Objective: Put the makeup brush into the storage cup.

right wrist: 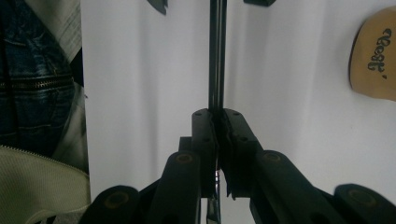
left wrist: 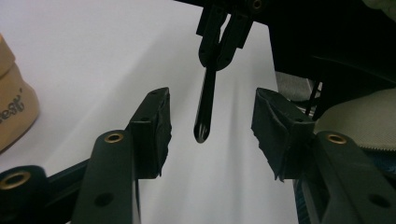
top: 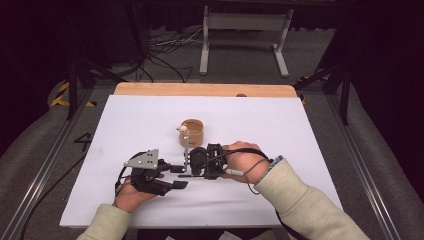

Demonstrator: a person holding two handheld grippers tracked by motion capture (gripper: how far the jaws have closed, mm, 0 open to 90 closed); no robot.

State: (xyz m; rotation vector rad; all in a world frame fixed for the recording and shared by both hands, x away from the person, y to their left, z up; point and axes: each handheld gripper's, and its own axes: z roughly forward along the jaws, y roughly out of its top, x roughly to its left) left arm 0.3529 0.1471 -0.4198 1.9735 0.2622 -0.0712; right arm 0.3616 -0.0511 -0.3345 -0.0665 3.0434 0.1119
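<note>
In the high view, the right gripper (top: 189, 168) lies near the middle of the white desk (top: 125, 125), pointing to the left, and it grasps a thin dark metal utensil with a long handle (top: 186, 152). The other end of the utensil goes up to a small round wooden cup (top: 192, 132) which stands just behind it; the end with its pale tip at the rim is too small to make out. The left gripper (top: 176, 176) is near the front edge of the desk, and its jaws stand apart around the free end of the handle. In the left gripper view, the rounded black end of the handle (left wrist: 204, 107) hangs between the two pads without touching them, while the cup (left wrist: 14, 109) is cut off at the left edge. In the right gripper view, the jaws are clenched on the handle (right wrist: 216, 56), which runs out at the top edge; the tips of the left gripper (right wrist: 212, 3) and the cup (right wrist: 376, 56) are cut off there.
</note>
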